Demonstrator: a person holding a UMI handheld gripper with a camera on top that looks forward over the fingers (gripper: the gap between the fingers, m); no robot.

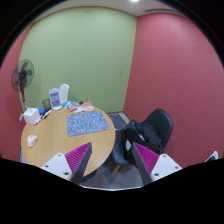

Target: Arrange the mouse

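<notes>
Black fan (24, 72) standing at nine o'clock against the green wall (80, 50); white mouse (31, 140) lying at the near left edge of the round wooden surface (55, 145), at about ten o'clock from the claw (108, 160); bottles and a white container (58, 97) clustered at the far edge; blue patterned mat (88, 122) spread at twelve o'clock; claw held open and empty, pads (78, 157) well apart; black office chair (150, 130) parked at two o'clock before the red wall (175, 70).
</notes>
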